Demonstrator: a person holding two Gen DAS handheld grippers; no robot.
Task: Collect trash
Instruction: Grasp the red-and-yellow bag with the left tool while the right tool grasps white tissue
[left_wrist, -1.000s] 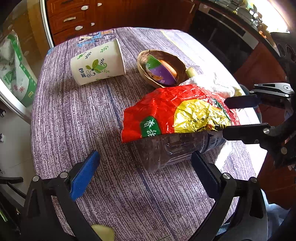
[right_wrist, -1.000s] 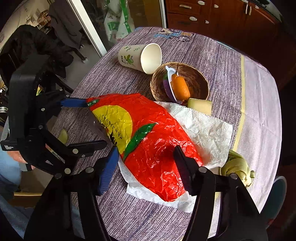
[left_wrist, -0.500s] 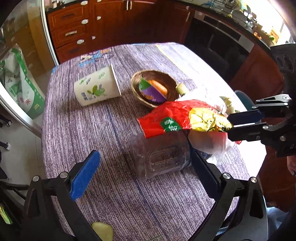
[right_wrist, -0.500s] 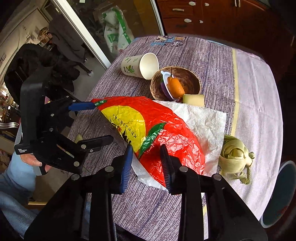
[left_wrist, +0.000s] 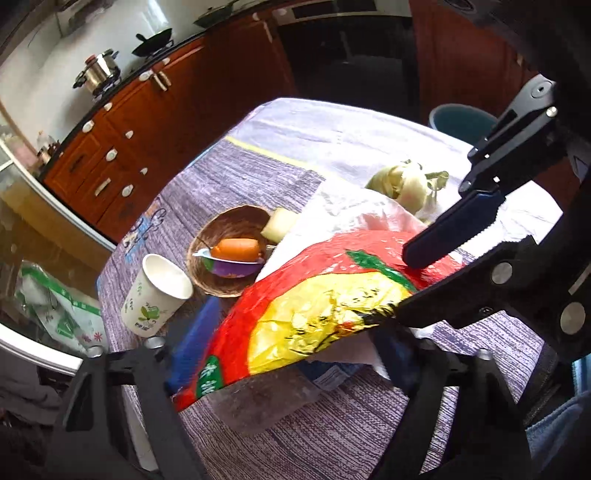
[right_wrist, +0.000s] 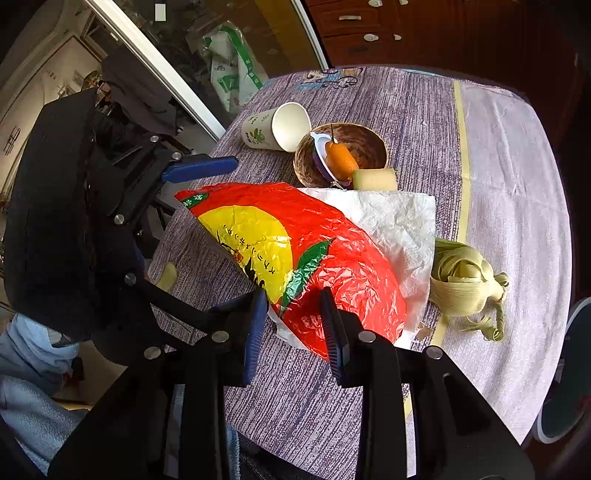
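**A:** Two grippers on one item. The crinkled red and yellow foil snack bag (right_wrist: 295, 240) sits at the near middle of the table, draped over a clear plastic bottle (left_wrist: 258, 402) and a crumpled white paper sheet (right_wrist: 399, 218).

**B:** Right gripper (right_wrist: 295, 317)?

**A:** Jaws have just been closing and now stand narrow, pinching the bag's near red edge. One blue pad is on top of the foil, the other finger is under it. The paper's edge also sits in that gap.

**B:** Left gripper (left_wrist: 299, 332)?

**A:** Jaws have just been closing and are about half spread. The bottle lies between them under the bag. Foil hides the pads, so I can't tell if they press on it.

**B:** Around it?

**A:** A brown woven bowl (right_wrist: 365, 147) is just beyond the bag. It holds an orange sausage (right_wrist: 340, 158) on a purple and white wrapper (right_wrist: 317, 155). A pale yellow block (right_wrist: 373, 179) touches the bowl's rim. A white paper cup with green leaf print (right_wrist: 277, 127) lies on its side beside the bowl. A bundle of pale green husk strips (right_wrist: 465, 277) sits beside the paper. Everything is on a purple-grey striped tablecloth (right_wrist: 406, 103).
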